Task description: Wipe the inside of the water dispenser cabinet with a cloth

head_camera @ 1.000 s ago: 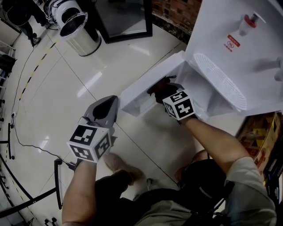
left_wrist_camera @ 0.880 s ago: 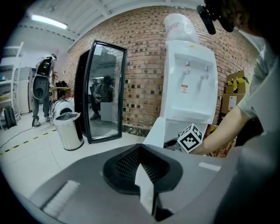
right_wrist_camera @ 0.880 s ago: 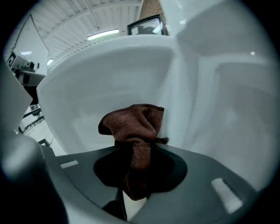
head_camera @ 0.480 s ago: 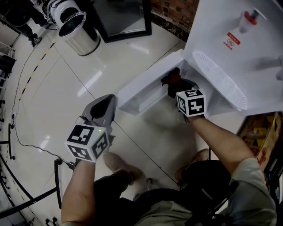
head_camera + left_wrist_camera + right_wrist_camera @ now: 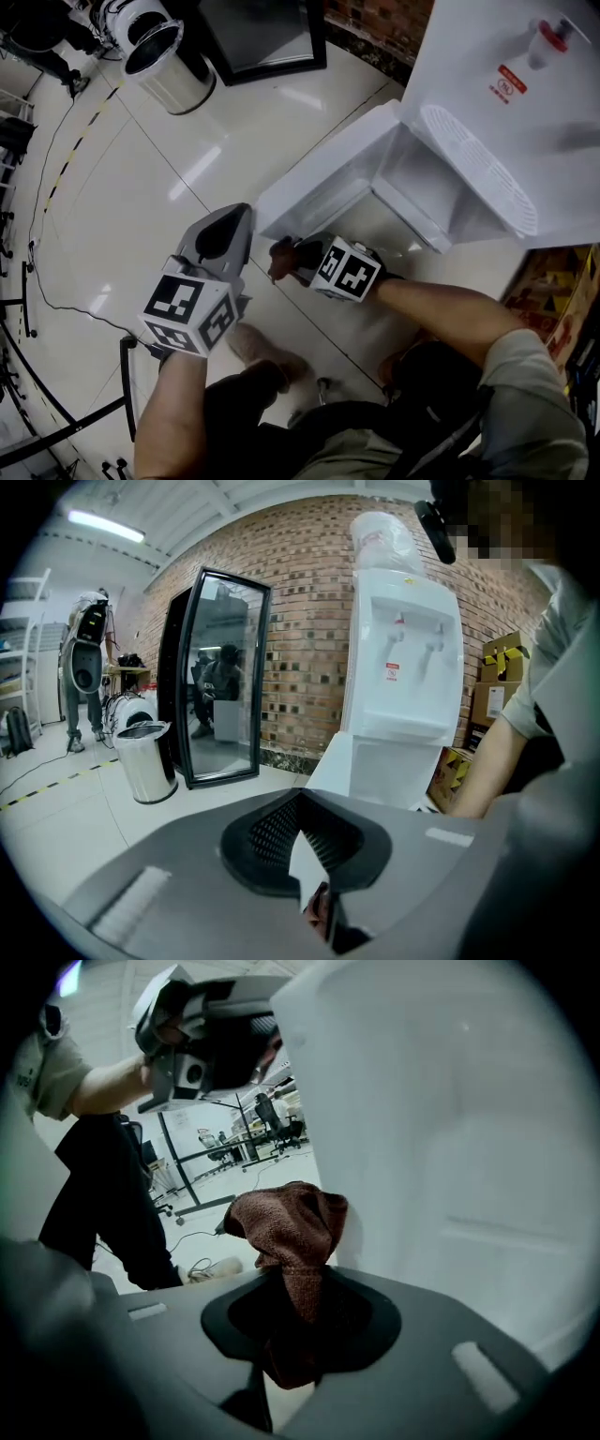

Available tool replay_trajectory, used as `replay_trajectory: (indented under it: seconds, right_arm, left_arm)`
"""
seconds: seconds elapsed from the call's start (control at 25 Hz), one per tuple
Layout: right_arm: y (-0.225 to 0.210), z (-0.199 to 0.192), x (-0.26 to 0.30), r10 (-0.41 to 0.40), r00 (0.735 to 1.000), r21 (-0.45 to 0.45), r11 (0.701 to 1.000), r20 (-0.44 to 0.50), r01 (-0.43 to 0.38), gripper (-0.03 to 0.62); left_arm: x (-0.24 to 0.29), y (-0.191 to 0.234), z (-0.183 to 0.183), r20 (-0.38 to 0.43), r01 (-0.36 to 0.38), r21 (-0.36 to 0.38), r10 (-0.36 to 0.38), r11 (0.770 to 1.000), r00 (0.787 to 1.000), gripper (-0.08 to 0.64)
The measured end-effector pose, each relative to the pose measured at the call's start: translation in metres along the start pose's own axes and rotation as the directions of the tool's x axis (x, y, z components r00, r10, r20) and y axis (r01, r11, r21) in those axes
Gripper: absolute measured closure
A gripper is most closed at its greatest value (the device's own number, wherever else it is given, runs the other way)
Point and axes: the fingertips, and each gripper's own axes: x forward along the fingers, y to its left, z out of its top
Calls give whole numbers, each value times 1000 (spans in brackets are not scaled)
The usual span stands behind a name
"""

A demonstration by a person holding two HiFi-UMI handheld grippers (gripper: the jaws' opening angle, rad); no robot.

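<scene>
The white water dispenser [image 5: 506, 94] stands at the upper right, its lower cabinet [image 5: 422, 187] open and the white door [image 5: 319, 173] swung out to the left. My right gripper [image 5: 289, 261] is outside the cabinet, at the door's near edge, shut on a brown cloth [image 5: 277, 262]. In the right gripper view the cloth [image 5: 291, 1222] bunches up out of the jaws, with the white door [image 5: 450, 1147] close on the right. My left gripper [image 5: 236, 217] hangs over the floor just left of the door, shut and empty. Its view faces the water dispenser [image 5: 398, 667].
A steel bin [image 5: 169, 61] and a black-framed glass panel [image 5: 262, 33] stand on the tiled floor at the back left. Cardboard boxes [image 5: 562, 291] sit right of the dispenser. A cable runs across the floor at the left, and a brick wall [image 5: 300, 621] rises behind.
My right gripper has come out of the cabinet with the cloth and swung left and down to the door's near edge, close to the left gripper. The left gripper has stayed in place.
</scene>
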Motion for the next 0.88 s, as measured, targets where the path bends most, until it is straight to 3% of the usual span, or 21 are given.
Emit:
replay_trajectory:
  seconds: [0.16, 0.28, 0.4, 0.52, 0.6, 0.68, 0.76, 0.8, 0.88]
  right_arm:
    - [-57, -14, 0, -148, 989, 69, 987, -10, 148, 479]
    - [-115, -33, -22, -314, 949, 208, 929, 3, 307, 483]
    - [-170, -51, -53, -467, 884, 362, 827, 15, 430, 483]
    - [-210, -74, -85, -598, 801, 489, 694, -15, 528, 483]
    - [-228, -89, -107, -669, 742, 545, 604, -51, 582, 483]
    - [-237, -98, -123, -705, 704, 567, 548, -82, 615, 483]
    - [-233, -97, -127, -704, 705, 560, 551, -86, 618, 483]
    - [-225, -92, -122, -685, 725, 546, 582, -70, 603, 483]
    - [-197, -76, -98, -595, 803, 489, 695, -21, 527, 483]
  left_arm:
    - [1, -1, 2, 8, 2, -7, -2, 1000, 1000, 560]
    - [1, 1, 2, 3, 3, -22, -3, 1000, 1000, 560]
    - [1, 4, 1, 1, -4, -33, 4, 999, 1000, 560]
    - [3, 6, 1, 6, -12, -26, 12, 1000, 1000, 560]
    - [3, 7, 2, 6, -17, -29, 18, 999, 1000, 560]
    - [3, 7, 2, 6, -20, -29, 20, 999, 1000, 560]
    - [3, 8, 2, 8, -19, -24, 19, 1000, 1000, 560]
    - [3, 8, 2, 8, -18, -22, 19, 1000, 1000, 560]
    - [4, 7, 2, 9, -17, -21, 18, 1000, 1000, 560]
